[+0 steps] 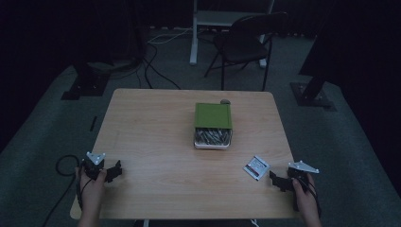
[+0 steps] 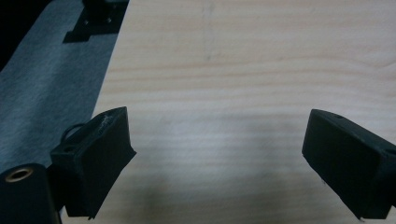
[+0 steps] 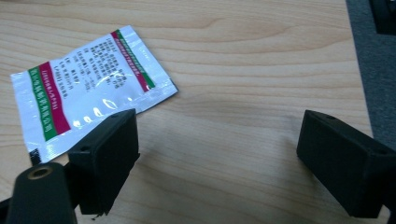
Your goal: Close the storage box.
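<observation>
Both tongs rest released at the desk's [image 1: 156, 123] near corners; the right tongs [image 3: 219, 163] sit just beside the sachet [image 3: 88, 84], likely to grasp it, the left tongs [image 2: 219, 158] over bare wood.

Wooden table [image 1: 156, 142] on grey carpet; beyond its far edge, a dark folding chair [image 1: 246, 40], a white stand leg [image 1: 194, 33], black cables [image 1: 156, 66] across floor.
</observation>
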`<state>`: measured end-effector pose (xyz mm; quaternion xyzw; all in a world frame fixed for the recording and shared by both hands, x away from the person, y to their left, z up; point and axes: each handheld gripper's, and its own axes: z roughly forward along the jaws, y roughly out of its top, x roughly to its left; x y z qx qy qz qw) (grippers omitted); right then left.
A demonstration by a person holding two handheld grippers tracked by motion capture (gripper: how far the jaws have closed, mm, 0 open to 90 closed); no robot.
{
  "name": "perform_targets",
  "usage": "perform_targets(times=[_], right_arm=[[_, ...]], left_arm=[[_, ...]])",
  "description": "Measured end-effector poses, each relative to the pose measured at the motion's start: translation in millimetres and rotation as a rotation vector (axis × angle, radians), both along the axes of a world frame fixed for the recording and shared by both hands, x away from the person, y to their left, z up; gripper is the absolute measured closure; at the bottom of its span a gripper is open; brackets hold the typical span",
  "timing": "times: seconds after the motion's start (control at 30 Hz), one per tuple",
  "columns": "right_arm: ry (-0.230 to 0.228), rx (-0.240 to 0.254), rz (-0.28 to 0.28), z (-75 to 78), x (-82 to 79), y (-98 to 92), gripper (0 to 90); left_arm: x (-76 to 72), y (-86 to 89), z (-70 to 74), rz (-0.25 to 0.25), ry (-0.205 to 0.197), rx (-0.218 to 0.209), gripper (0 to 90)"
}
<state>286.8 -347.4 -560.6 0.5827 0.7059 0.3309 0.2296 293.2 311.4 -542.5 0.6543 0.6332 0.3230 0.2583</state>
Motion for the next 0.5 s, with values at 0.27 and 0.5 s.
perform_targets(times=[0.27,0.5], right_arm=[[0.005,-0.054,0.003,-0.6,-0.8,3.4,12.3],[0.006,-0.054,0.002,-0.5,-0.8,3.2,12.3]], left_arm=[[-7.0,8.3,-3.5,0.042,0.017,0.0,9.0],[-9.9,10.3,-6.4,0.051,0.03,-0.001,9.0]])
